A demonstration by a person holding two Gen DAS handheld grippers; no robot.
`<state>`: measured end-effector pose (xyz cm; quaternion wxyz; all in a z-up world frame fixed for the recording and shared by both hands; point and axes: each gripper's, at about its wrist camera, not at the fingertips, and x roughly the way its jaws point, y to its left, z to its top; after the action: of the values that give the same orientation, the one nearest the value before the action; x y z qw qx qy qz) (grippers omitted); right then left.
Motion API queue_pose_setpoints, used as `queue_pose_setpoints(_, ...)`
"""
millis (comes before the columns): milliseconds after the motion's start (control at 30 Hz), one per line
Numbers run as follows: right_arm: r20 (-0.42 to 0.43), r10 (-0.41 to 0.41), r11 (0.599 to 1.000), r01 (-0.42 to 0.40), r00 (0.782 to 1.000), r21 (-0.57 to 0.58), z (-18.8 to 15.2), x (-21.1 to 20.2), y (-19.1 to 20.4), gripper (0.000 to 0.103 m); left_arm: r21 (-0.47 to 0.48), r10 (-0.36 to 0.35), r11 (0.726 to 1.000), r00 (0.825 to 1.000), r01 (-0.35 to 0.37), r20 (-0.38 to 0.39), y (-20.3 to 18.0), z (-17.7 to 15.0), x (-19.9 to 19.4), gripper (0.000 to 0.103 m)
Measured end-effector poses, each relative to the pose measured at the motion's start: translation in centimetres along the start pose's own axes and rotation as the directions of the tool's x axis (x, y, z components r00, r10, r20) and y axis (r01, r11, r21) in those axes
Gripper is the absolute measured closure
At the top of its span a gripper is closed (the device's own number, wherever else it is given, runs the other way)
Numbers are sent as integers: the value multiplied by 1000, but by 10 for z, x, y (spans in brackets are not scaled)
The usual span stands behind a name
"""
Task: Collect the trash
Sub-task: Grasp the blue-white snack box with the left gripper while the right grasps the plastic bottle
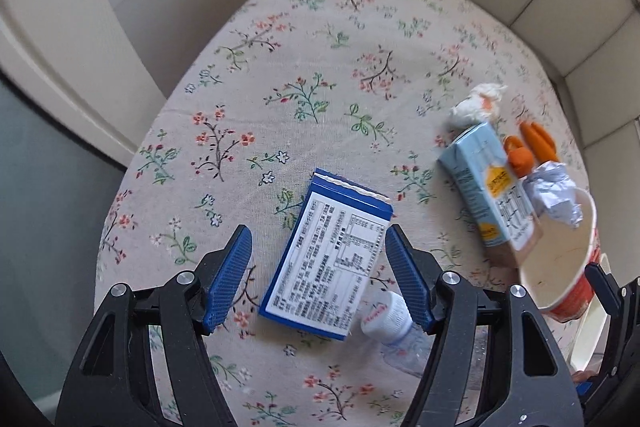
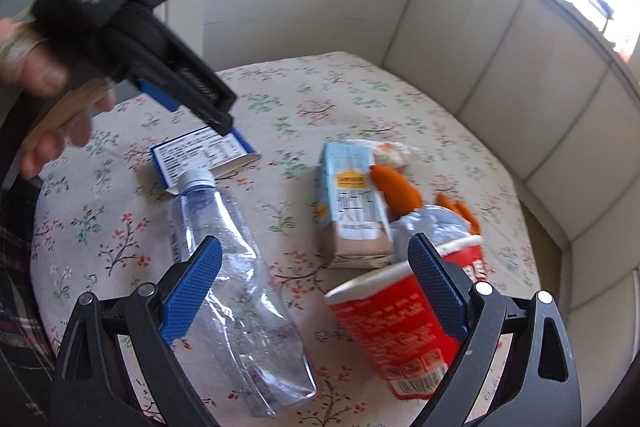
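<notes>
Right wrist view, right tongs (image 2: 316, 291) wide over plastic bottle (image 2: 240, 267), red cup (image 2: 392, 339) beside, left tongs (image 1: 320, 275) wide astride blue carton (image 1: 328, 255).

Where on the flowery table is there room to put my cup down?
The far half of the tablecloth is bare, from the blue box to the back wall. The left edge beside the box is free too. The right side is crowded: milk carton, red cup, orange peels, crumpled wrappers, and the plastic bottle in front.
</notes>
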<state>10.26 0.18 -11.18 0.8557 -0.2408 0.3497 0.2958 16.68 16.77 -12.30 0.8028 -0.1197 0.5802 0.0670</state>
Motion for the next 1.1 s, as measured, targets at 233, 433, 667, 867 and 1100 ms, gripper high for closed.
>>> queue_pose_setpoints(233, -78, 114, 992, -118, 990, -46, 0, 14, 13, 12, 30, 10, 1000, 995, -7, -102, -3, 5, 29, 37)
queue_pose_setpoints(433, -120, 130, 987, -140, 984, -81, 1, 29, 26, 12, 29, -7, 1000, 993, 10, -117, -3, 5, 33, 34)
queue_pose_setpoints(667, -152, 141, 981, -160, 978, -114, 4, 45, 33, 12, 55, 7, 998, 989, 1, -149, -7, 5, 45, 17)
queue_pose_setpoints(867, -170, 146, 977, -170, 974, -130, 4, 53, 38, 12, 87, 43, 996, 989, -31, -139, -10, 6, 52, 33)
queue_pose_setpoints(1100, -196, 145, 973, -175, 970, -149, 5, 60, 43, 12, 86, 7, 996, 994, 3, -112, -13, 7, 43, 47)
